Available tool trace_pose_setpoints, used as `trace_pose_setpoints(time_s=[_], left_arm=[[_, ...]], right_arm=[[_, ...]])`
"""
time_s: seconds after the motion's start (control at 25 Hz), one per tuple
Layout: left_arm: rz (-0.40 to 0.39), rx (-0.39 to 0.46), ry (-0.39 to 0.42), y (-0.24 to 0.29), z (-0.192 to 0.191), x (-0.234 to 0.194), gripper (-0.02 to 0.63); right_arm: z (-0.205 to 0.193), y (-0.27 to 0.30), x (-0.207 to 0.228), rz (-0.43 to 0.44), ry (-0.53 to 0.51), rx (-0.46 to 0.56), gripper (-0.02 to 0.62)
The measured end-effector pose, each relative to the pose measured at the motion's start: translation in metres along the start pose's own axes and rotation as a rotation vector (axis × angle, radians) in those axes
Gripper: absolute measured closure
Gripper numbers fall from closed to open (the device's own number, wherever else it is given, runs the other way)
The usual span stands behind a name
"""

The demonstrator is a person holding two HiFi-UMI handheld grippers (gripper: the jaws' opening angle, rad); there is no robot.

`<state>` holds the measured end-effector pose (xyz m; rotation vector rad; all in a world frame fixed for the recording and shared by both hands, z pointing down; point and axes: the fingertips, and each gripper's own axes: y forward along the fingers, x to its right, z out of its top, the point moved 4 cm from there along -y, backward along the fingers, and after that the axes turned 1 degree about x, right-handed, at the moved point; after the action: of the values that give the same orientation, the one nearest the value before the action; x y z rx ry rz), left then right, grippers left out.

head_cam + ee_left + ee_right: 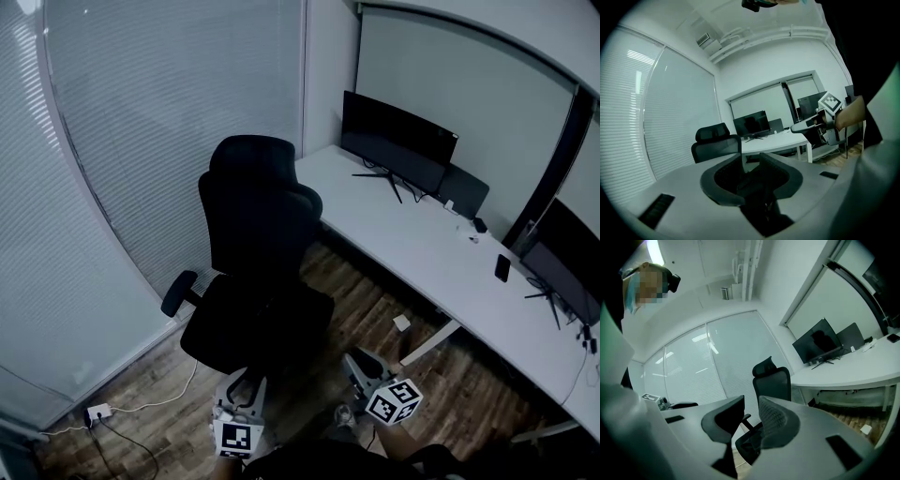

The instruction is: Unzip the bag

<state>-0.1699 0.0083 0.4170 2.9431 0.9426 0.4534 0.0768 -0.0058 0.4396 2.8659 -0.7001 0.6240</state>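
No bag shows in any view. In the head view both grippers are at the bottom edge, held up in front of the person. My left gripper (247, 386) points toward the black office chair (258, 253), and my right gripper (359, 364) points toward the floor beside the desk. In the left gripper view the jaws (751, 161) stand apart with only air between them. The right gripper (820, 123) shows there too, in a hand. In the right gripper view the jaws (751, 409) are also apart and empty, aimed at the chair (771, 380).
A long white desk (422, 258) runs along the right with a monitor (394, 141), a second screen (567, 267) and a phone (502, 267). A wall of blinds (141, 141) closes the left. A power strip (97, 411) and cable lie on the wood floor.
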Motion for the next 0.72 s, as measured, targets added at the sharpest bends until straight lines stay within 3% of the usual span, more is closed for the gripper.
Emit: trace_pose_setpoints(time_s=[0.72], left_arm=[[-0.012,-0.004,0.010,-0.088,-0.021,-0.015,0.561]], right_arm=[[-0.044,-0.040,-0.074,-0.021,-0.023,-0.014,0.538]])
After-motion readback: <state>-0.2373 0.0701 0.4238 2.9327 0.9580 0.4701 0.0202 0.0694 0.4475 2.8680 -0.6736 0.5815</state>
